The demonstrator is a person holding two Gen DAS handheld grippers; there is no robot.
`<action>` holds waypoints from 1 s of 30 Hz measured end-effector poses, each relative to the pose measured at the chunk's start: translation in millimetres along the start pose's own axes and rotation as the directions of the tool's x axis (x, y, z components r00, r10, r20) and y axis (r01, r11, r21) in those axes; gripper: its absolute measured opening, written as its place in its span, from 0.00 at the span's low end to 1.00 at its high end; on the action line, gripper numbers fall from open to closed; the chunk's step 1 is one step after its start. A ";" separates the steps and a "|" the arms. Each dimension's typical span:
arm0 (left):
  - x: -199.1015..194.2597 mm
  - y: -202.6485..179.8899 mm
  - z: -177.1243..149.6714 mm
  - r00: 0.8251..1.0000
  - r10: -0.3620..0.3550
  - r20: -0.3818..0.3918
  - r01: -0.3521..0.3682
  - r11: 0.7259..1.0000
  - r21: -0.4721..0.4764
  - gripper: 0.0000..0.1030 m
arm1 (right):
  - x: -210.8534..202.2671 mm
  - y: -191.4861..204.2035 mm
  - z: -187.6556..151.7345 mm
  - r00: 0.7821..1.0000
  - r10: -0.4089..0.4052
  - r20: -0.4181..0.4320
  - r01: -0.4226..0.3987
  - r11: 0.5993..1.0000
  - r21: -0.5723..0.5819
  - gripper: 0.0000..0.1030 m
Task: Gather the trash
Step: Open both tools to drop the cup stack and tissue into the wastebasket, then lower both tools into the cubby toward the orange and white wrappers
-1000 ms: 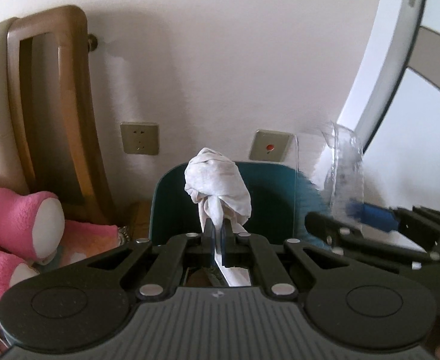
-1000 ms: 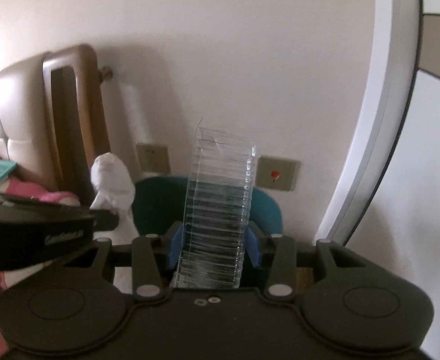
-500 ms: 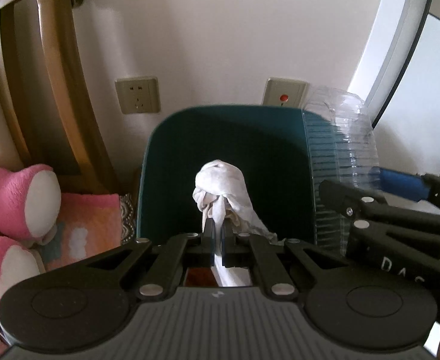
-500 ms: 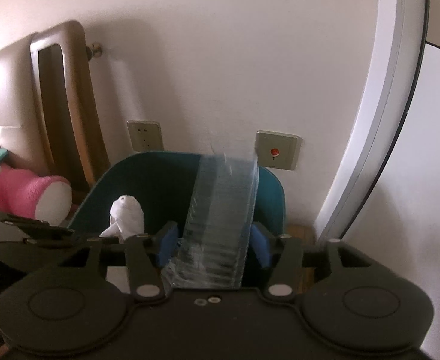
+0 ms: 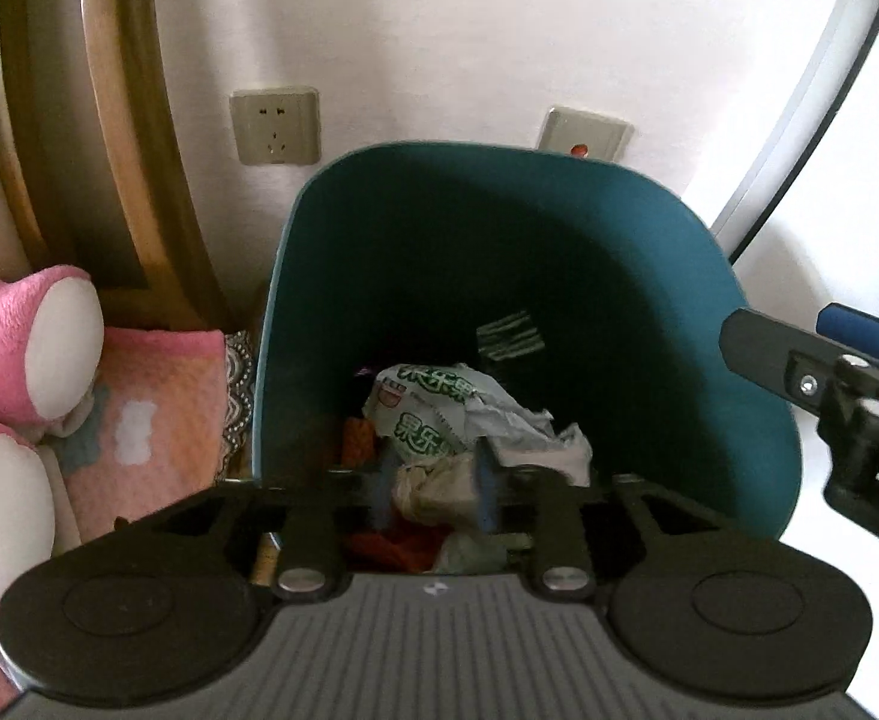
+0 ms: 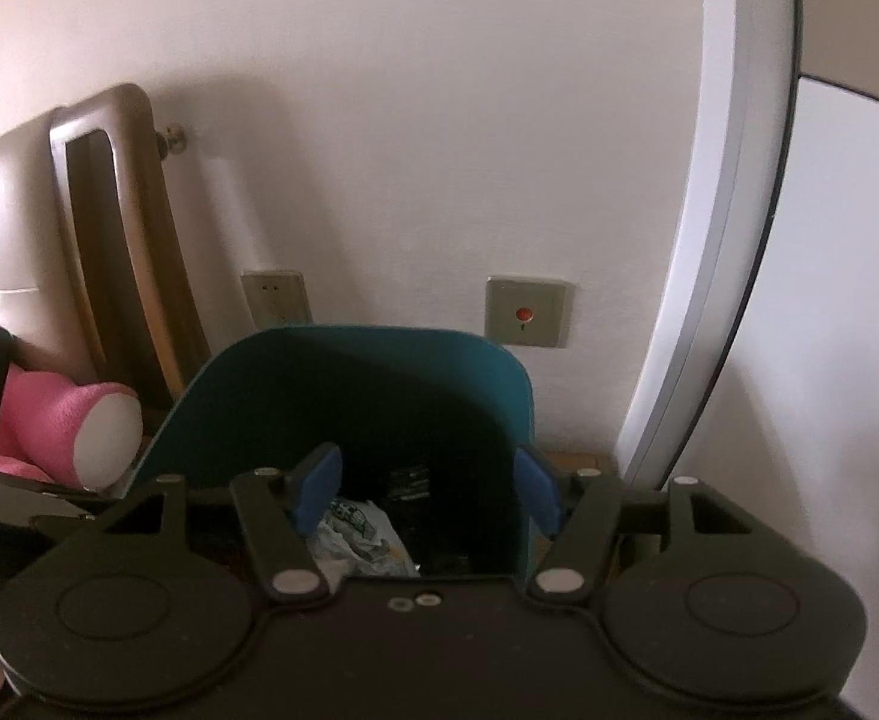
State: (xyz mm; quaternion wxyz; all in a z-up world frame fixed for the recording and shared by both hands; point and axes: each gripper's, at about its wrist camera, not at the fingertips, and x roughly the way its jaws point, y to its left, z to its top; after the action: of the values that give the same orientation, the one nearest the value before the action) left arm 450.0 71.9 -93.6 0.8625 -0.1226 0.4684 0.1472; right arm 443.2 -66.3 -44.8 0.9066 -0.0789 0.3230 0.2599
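Note:
A teal trash bin (image 5: 559, 252) stands against the wall, also in the right wrist view (image 6: 379, 378). It holds crumpled wrappers, among them a white one with green print (image 5: 433, 408) (image 6: 355, 525), and a wad of tissue (image 5: 433, 489) lying between my left fingers. My left gripper (image 5: 433, 489) hangs open over the bin's mouth. My right gripper (image 6: 427, 489) is open and empty above the bin's near rim; it shows at the right edge of the left wrist view (image 5: 823, 372). The clear plastic cup is not in sight.
A wooden headboard frame (image 5: 121, 138) and a pink plush toy (image 5: 25, 348) on pink bedding (image 5: 157, 414) lie left of the bin. A wall socket (image 5: 274, 135) and a red-button panel (image 6: 526, 318) sit behind it. A white curved frame (image 6: 733, 198) rises at right.
Both grippers moved down over the bin and opened. The left let go of the white tissue and the right let go of the clear plastic cup.

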 end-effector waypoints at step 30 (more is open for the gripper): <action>-138.7 24.3 -88.0 0.975 -0.129 0.183 0.125 0.992 0.034 0.77 | -129.5 24.7 -68.5 0.992 0.075 0.105 -0.079 0.996 0.034 0.81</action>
State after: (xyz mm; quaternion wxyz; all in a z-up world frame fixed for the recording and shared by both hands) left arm 301.3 44.5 -25.0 0.9111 -0.1286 0.3793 0.0973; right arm 308.0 -121.0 -16.4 0.9127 -0.0357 0.2834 0.2921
